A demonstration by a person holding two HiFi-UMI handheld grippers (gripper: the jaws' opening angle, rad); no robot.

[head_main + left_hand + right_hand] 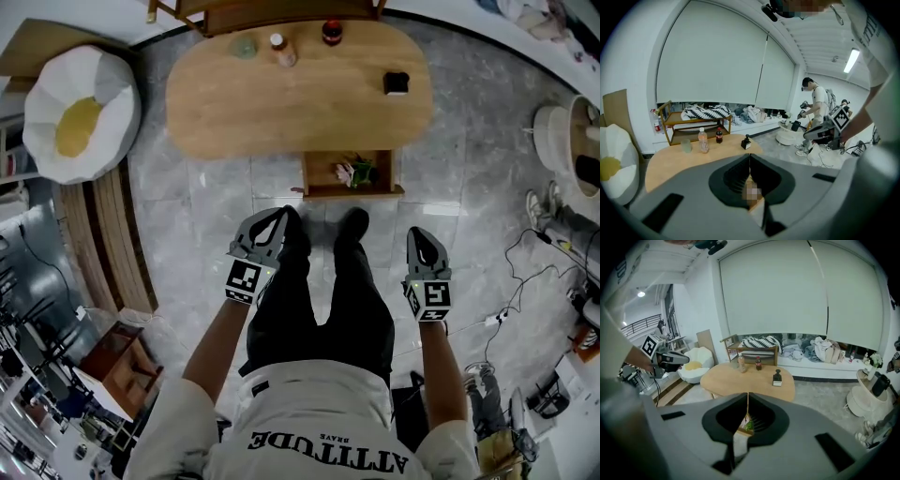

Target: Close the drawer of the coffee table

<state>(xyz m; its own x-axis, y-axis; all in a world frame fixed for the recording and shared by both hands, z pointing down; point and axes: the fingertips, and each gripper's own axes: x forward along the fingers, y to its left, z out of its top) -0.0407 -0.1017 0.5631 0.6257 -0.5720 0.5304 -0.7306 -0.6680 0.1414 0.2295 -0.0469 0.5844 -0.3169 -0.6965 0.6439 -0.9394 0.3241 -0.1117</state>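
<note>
Drawer [352, 191] open, shirt [319, 412] seemingly reads ATTITUDE

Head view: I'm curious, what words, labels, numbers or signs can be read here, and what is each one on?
"ATTITUDE": large print on the person's white shirt, seen upside down.
Small word next to it on the shirt: too small to read.
Square markers on the left tool and right tool: black-and-white patterns, no letters.
Labels on the clear bottle and dark bottle on the coffee table: too small to read.
</note>
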